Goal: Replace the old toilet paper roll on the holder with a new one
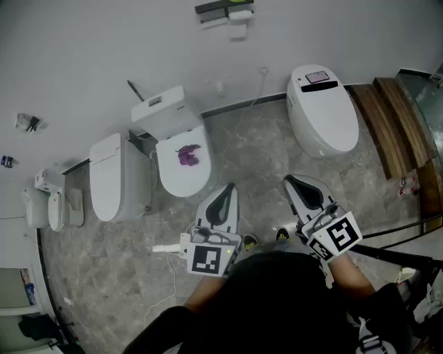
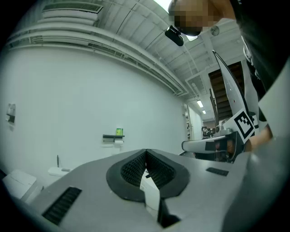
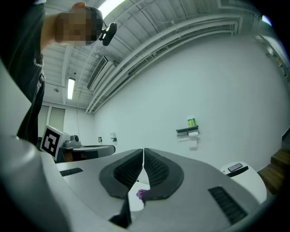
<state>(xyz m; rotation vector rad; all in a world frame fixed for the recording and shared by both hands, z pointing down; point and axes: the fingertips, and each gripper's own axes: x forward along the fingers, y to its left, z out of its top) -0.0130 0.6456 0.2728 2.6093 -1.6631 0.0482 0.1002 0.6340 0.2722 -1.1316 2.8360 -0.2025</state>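
Head view: the left gripper [image 1: 227, 191] and right gripper [image 1: 293, 184] both have their jaws closed on nothing, well apart from the holder [image 1: 223, 8] at twelve o'clock. The approach looks like the step in hand. The next move calls for walking up to the old roll [image 1: 239, 30].

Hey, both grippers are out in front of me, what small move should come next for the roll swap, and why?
Probably walk forward toward the wall holder. The left gripper and right gripper are both shut with nothing held, and the holder with its toilet paper roll sits far off beyond the toilets.
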